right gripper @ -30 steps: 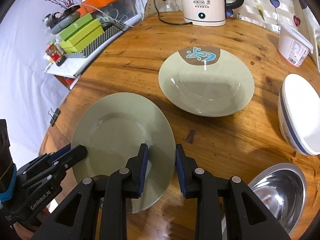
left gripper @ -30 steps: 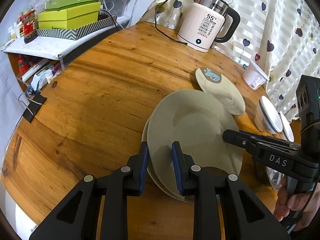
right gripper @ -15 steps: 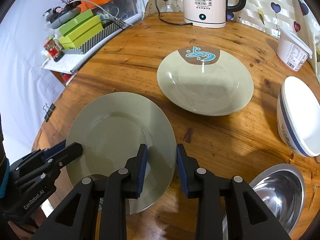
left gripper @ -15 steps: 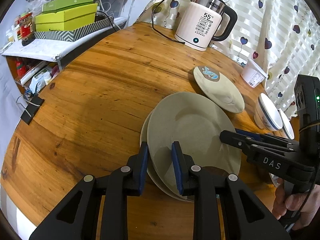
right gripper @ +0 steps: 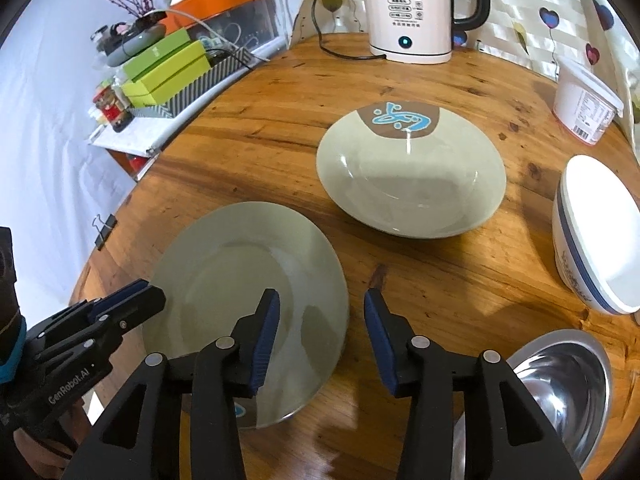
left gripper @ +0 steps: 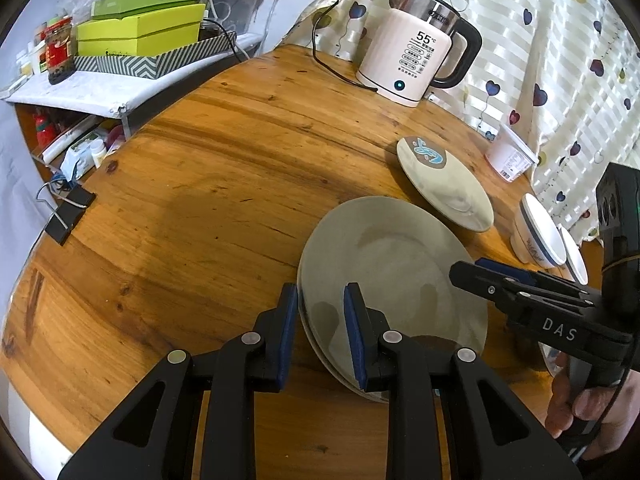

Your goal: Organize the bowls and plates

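A plain green plate (left gripper: 394, 276) (right gripper: 248, 276) lies on top of a second plate with a blue pattern (right gripper: 240, 412) near the table's front edge. My left gripper (left gripper: 320, 332) is open, its jaws astride the stack's near rim. My right gripper (right gripper: 320, 340) is open, its jaws astride the top plate's right edge. A deeper green plate with a brown and blue mark (right gripper: 412, 172) (left gripper: 444, 184) lies farther back. A white bowl with a blue band (right gripper: 596, 232) (left gripper: 538, 236) stands at the right. A steel bowl (right gripper: 560, 384) sits at the near right.
A white kettle (right gripper: 412, 8) (left gripper: 420, 60) with its cord stands at the back of the round wooden table (left gripper: 200, 200). A white tub (right gripper: 584, 108) stands at the back right. A shelf with green boxes (left gripper: 140, 32) is at the left. A binder clip (left gripper: 64, 216) hangs on the table's left edge.
My right gripper has opened and let go of the top plate, which now rests on the plate under it. The left gripper's jaws have also spread a little.
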{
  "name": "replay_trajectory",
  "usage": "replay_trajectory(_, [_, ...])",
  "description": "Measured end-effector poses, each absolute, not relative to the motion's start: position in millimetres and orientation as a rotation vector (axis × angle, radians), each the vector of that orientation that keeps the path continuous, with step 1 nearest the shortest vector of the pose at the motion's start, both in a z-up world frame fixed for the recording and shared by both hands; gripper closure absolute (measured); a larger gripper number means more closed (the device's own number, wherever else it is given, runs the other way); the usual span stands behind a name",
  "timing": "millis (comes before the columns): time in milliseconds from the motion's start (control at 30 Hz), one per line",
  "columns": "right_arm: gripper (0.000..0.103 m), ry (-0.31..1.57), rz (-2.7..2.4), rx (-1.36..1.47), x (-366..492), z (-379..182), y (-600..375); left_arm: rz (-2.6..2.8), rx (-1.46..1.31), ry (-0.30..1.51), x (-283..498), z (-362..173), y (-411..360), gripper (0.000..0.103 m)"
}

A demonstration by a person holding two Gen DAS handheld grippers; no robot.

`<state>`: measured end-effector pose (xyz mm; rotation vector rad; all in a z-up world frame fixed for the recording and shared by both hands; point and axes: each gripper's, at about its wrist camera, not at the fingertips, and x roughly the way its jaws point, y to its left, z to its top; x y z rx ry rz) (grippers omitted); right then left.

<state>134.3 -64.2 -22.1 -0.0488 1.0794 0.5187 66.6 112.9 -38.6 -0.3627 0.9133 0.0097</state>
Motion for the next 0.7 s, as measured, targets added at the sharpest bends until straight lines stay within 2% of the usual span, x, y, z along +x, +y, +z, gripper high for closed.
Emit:
replay_trajectory(67, [0.06,1.081,0.516,-0.048,134.0,-23.7,-65.1,0.008,-0.363,0.915,66.6,-39.1,112.4,0.078])
replay_trajectory(167, [0.071,1.069,0.517,-0.046,132.3,-22.8,-65.9,0.012,-0.366,0.908,66.2,-39.0,113.0,0.078])
replay_trajectory(300, [0.079,1.063,0.517,-0.046,131.6,-22.4,-66.6,0.01,-0.365,0.894,65.8,-38.0,112.7,0.078])
replay_trajectory(700, [0.079,1.059,0.521,-0.06,128.8,-23.3,-65.4,0.007,-0.335,0.9,66.8,-37.5,108.2,0.078])
